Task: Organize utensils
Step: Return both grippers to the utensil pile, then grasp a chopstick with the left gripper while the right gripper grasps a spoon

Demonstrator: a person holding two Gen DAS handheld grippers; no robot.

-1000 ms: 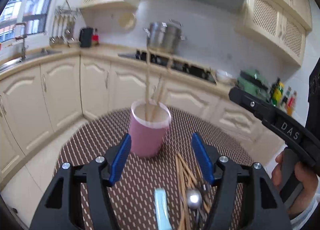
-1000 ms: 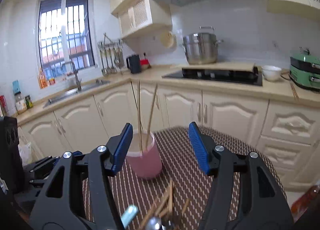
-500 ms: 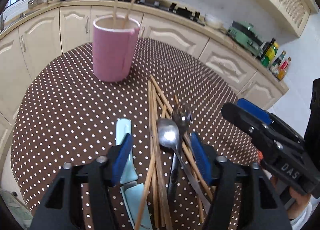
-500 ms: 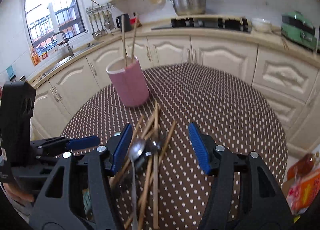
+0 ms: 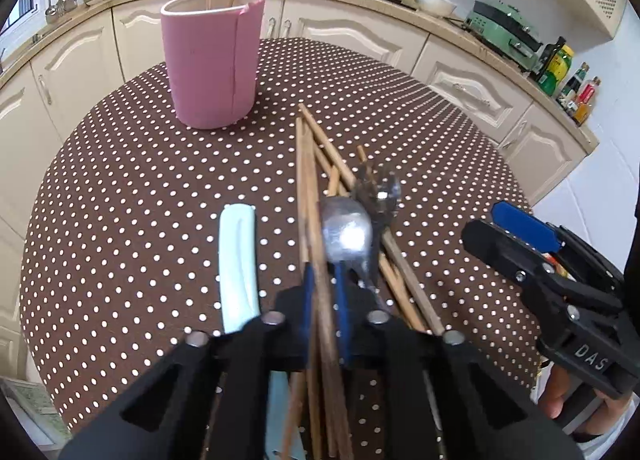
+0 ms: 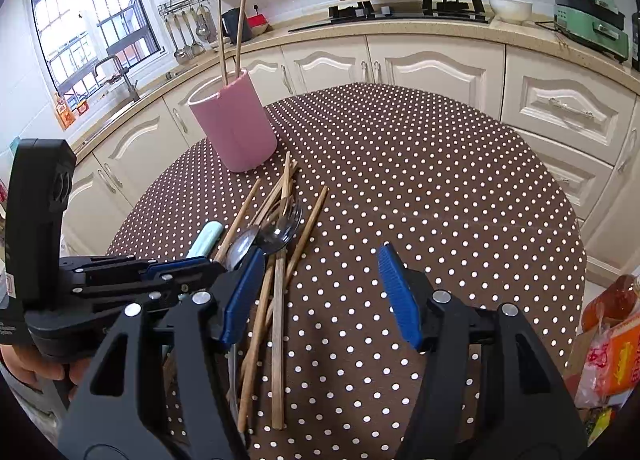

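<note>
Your left claw (image 5: 323, 300) is clamped on a chopstick (image 5: 310, 196) whose long axis points toward the pink cup (image 5: 214, 60), standing straight beyond its far tip. Your right claw (image 6: 320, 292) hangs open and empty, farther from the cup.

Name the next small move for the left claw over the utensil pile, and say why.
Probably lift the left claw straight up a little. It has shut on a wooden chopstick from the pile, and a spoon lies against that stick, so a slow rise should free it. The pink holder, already holding two chopsticks, stands beyond. The right claw is open with nothing between its pads.
</note>
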